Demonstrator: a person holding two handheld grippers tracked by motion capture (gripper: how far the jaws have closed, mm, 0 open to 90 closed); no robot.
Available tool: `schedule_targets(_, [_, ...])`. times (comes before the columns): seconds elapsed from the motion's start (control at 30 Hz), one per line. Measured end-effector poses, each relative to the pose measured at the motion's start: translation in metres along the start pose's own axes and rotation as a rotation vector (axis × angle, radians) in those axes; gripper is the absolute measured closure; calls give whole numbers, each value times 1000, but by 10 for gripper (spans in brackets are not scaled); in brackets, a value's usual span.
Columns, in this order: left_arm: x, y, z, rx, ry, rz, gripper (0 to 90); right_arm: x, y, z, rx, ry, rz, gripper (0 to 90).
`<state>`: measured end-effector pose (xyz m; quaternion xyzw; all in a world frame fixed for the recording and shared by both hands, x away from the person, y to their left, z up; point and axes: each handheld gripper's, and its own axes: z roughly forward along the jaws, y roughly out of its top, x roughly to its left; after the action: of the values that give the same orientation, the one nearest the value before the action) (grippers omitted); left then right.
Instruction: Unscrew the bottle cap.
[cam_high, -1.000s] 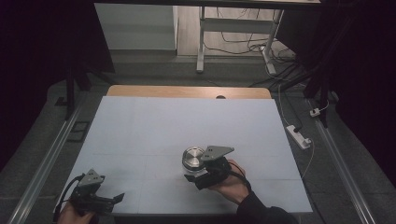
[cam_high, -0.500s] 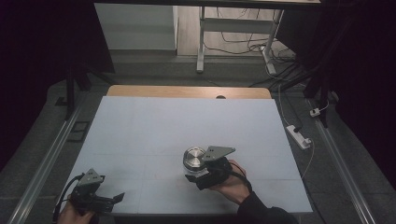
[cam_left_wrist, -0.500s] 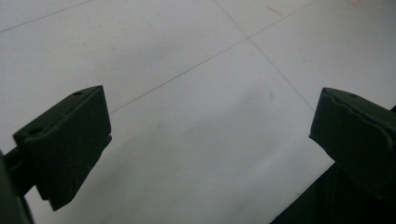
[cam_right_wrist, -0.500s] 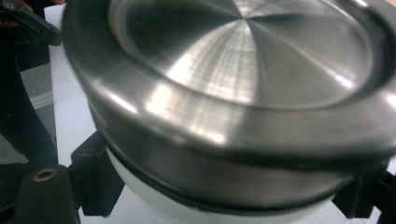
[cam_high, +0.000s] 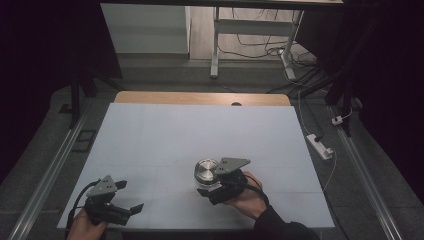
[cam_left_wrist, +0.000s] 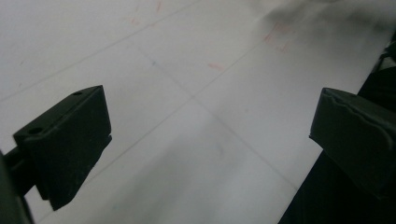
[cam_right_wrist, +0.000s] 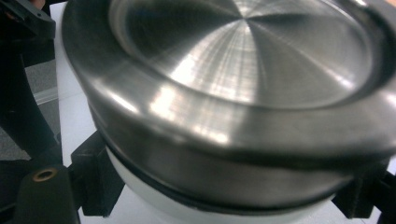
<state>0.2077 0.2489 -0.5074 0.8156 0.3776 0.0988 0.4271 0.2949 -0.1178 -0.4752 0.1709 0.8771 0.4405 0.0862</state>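
Observation:
A round container with a brushed metal lid (cam_high: 206, 171) and a white body stands on the white table (cam_high: 200, 130), front of centre. My right gripper (cam_high: 207, 188) is shut on it, a black jaw on each side of the body. In the right gripper view the metal-lidded container (cam_right_wrist: 243, 93) is very close, and my right gripper (cam_right_wrist: 229, 198) clasps its white lower part. At the table's front left corner my left gripper (cam_high: 129, 196) is open and holds nothing. The left gripper view has my left gripper (cam_left_wrist: 210, 140) spread wide over bare white surface.
The table's far wooden edge (cam_high: 200, 98) has a small dark notch (cam_high: 236, 104). On the floor to the right lies a white power strip (cam_high: 320, 146) with cables. Metal desk legs (cam_high: 216, 45) stand beyond the table. Dark curtains close in both sides.

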Motion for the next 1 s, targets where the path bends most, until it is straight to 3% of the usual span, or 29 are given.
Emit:
schedule_targets(0.33, [-6,32,11,-40,-53,76,0,1,0,1,-2,9,-4,150])
schedule_targets(0.53, [-9,62,19,-20,-99,97,0,2,0,0,-10,13,11,150])
schedule_targets(0.7, [-10,81,29,-6,-159,142,0,1,0,0,-13,15,11,150])
schedule_targets(0.93, [-16,106,41,1,-169,214,0,2,1,-1,-16,25,0,150])
schedule_targets(1.0, [-17,114,44,-11,-194,226,0,2,1,-1,-21,30,1,150])
